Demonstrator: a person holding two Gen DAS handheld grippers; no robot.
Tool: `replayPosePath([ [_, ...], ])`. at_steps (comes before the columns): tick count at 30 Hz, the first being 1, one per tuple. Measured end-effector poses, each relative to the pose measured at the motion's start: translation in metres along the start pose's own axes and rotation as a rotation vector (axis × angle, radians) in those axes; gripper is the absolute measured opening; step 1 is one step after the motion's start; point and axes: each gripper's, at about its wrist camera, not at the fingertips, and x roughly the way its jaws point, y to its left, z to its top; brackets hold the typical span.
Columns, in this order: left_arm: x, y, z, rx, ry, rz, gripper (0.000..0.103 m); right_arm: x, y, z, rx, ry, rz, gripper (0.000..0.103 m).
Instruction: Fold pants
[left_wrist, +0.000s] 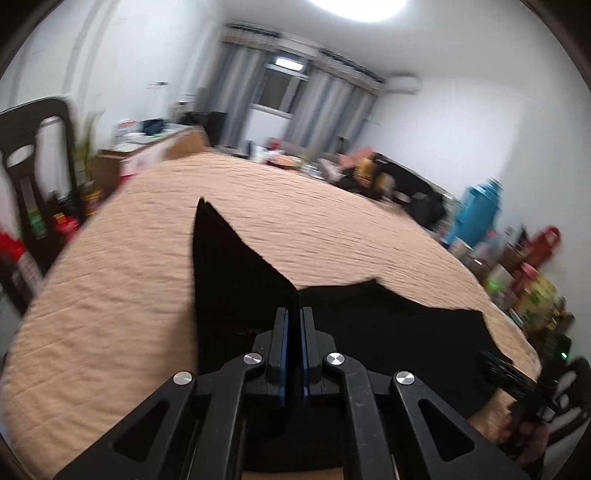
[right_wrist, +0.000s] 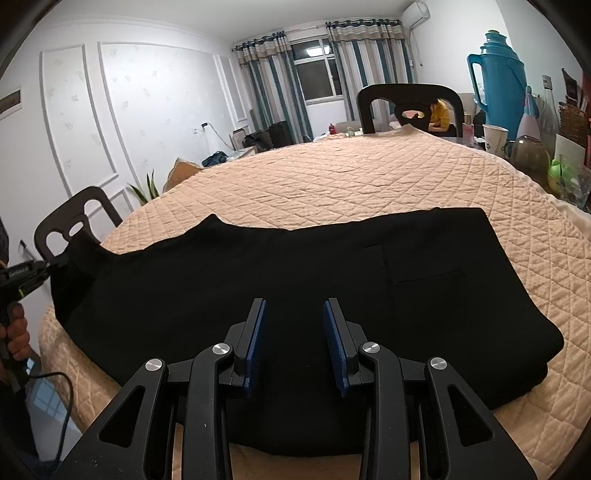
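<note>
Left wrist view: the left claw (left_wrist: 294, 314) is pressed together and pinches an edge of the black pants (left_wrist: 236, 295). That cloth stands up from the desk (left_wrist: 110, 295) in a pointed flap.
Right wrist view: the right claw (right_wrist: 294, 325) is spread with nothing between its blue pads (right_wrist: 256, 343). It hangs just over the middle of the pants (right_wrist: 258, 266).
Pants: they lie flat across the near part of the desk (right_wrist: 351, 177). The wide end with a sewn pocket (right_wrist: 424, 262) is on the right side of this view. The narrow end is on the left, lifted off the desk.
Left claw from the side: it (right_wrist: 51, 264) grips the lifted narrow end at the left edge of the right wrist view. A hand (right_wrist: 16, 332) holds its handle.
Desk cover: a peach quilted cloth (right_wrist: 369, 184) covers the desk under the pants.
Chairs: one dark chair (right_wrist: 408, 103) stands at the far side. Another chair (right_wrist: 74, 225) stands on the left.
Far right: a blue flask (right_wrist: 498, 81) and a white cup (right_wrist: 495, 138) stand near the desk's edge.
</note>
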Motion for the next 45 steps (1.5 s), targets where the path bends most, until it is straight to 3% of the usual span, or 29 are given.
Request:
replayPosePath([
  [3, 0.024, -0.036, -0.008, 0.055, 0.051, -0.098, 0.007, -0.001, 0.002, 0.0, 0.002, -0.003, 0.016, 0.032],
  [7, 0.071, -0.069, -0.033, 0.09, 0.208, -0.181, 0.007, 0.002, 0.006, 0.0, 0.01, 0.006, 0.052, 0.032],
  [10, 0.084, -0.08, -0.05, 0.102, 0.288, -0.225, 0.007, 0.006, 0.009, -0.001, 0.024, 0.024, 0.102, 0.032],
  [13, 0.069, -0.081, -0.049, 0.099, 0.258, -0.244, 0.008, 0.011, 0.016, -0.001, 0.032, 0.047, 0.164, 0.033],
  [16, 0.047, -0.069, -0.039, 0.094, 0.184, -0.215, 0.022, 0.021, 0.026, 0.0, 0.045, 0.082, 0.252, 0.041],
  [17, 0.041, -0.061, -0.035, 0.089, 0.156, -0.19, 0.027, 0.025, 0.031, 0.0, 0.046, 0.098, 0.284, 0.042],
  [21, 0.024, -0.026, -0.028, 0.056, 0.086, -0.061, 0.028, 0.046, 0.055, 0.004, 0.029, 0.163, 0.377, 0.043],
  [25, 0.027, 0.0, -0.034, 0.013, 0.102, -0.005, 0.028, 0.074, 0.081, 0.008, -0.006, 0.257, 0.421, 0.043],
  [31, 0.032, 0.003, -0.047, 0.013, 0.107, -0.004, 0.028, 0.1, 0.108, 0.017, -0.022, 0.352, 0.479, 0.044],
  [40, 0.03, 0.009, -0.047, -0.006, 0.097, -0.027, 0.028, 0.128, 0.115, 0.026, 0.106, 0.407, 0.565, 0.044],
  [41, 0.029, 0.009, -0.047, -0.008, 0.097, -0.027, 0.028, 0.129, 0.118, 0.026, 0.105, 0.41, 0.569, 0.042],
  [42, 0.029, 0.009, -0.046, -0.01, 0.098, -0.025, 0.028, 0.131, 0.122, 0.027, 0.098, 0.418, 0.566, 0.026],
  [43, 0.028, 0.009, -0.046, -0.011, 0.099, -0.023, 0.028, 0.131, 0.123, 0.025, 0.093, 0.428, 0.563, 0.002],
  [45, 0.026, 0.009, -0.045, -0.014, 0.1, -0.022, 0.028, 0.123, 0.123, 0.025, 0.077, 0.401, 0.552, 0.003],
])
